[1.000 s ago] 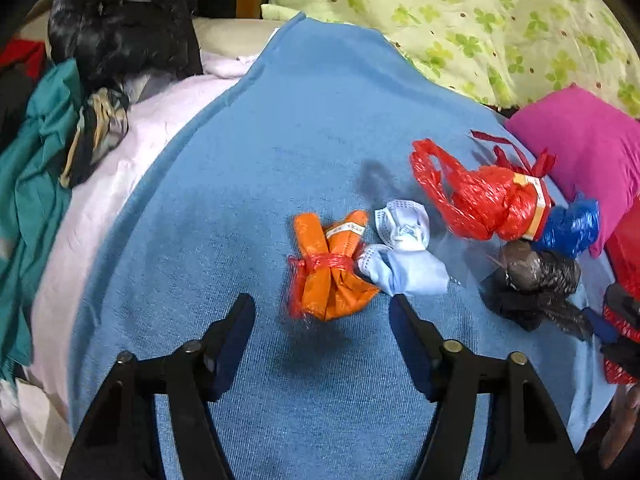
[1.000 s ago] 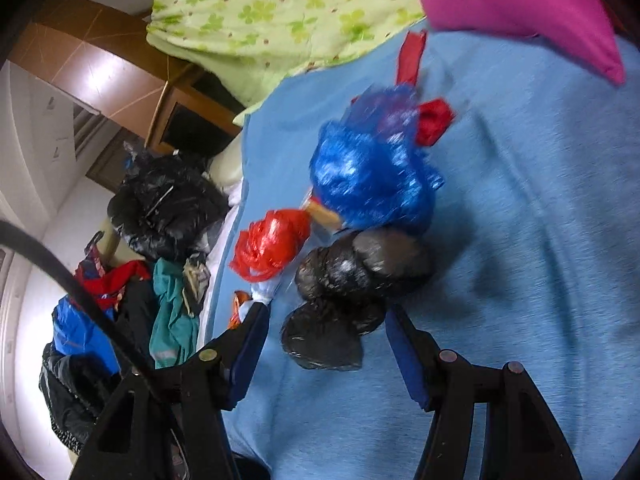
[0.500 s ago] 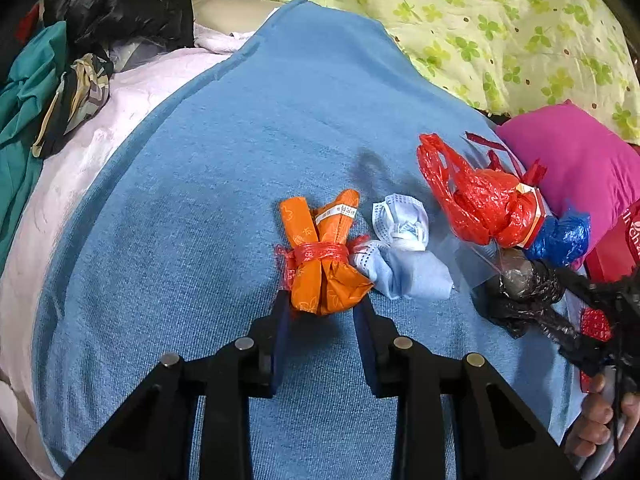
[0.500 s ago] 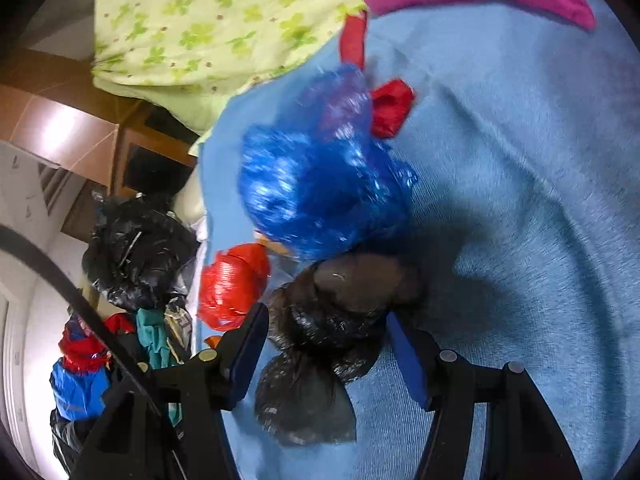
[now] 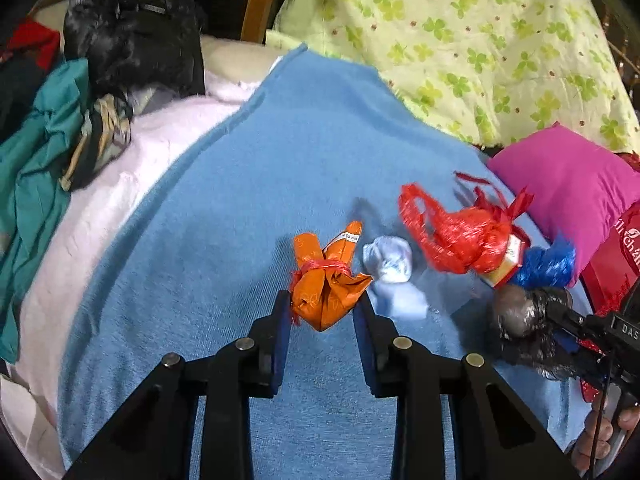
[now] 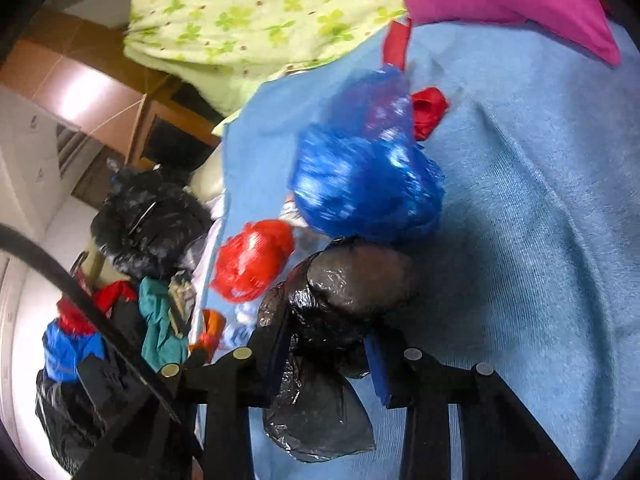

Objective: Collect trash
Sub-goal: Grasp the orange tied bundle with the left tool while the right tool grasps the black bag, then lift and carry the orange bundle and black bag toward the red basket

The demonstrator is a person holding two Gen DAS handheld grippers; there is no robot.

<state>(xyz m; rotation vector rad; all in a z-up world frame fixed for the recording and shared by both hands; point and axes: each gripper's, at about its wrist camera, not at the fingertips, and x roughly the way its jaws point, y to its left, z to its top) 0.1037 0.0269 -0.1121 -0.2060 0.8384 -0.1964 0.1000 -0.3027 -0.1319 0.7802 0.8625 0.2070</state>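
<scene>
On the blue blanket (image 5: 224,248) lie several tied trash bundles. My left gripper (image 5: 322,314) is shut on the orange bundle (image 5: 326,280) and holds it just above the blanket. A crumpled white mask (image 5: 388,260), a red bag bundle (image 5: 460,236) and a blue bag bundle (image 5: 544,264) lie to its right. My right gripper (image 6: 326,344) is shut on the black bag bundle (image 6: 344,292); it also shows in the left wrist view (image 5: 520,316). The blue bundle (image 6: 368,184) and red bundle (image 6: 252,260) lie just beyond it.
A magenta pillow (image 5: 568,188) and a green clover-print quilt (image 5: 480,40) lie at the back right. A large black bag (image 5: 136,36) and a heap of clothes (image 5: 36,152) sit at the left beside a pink sheet (image 5: 120,184). A red bag (image 5: 612,256) stands at the right edge.
My left gripper closed on the orange bundle and lifted it slightly. My right gripper closed on the black bundle.
</scene>
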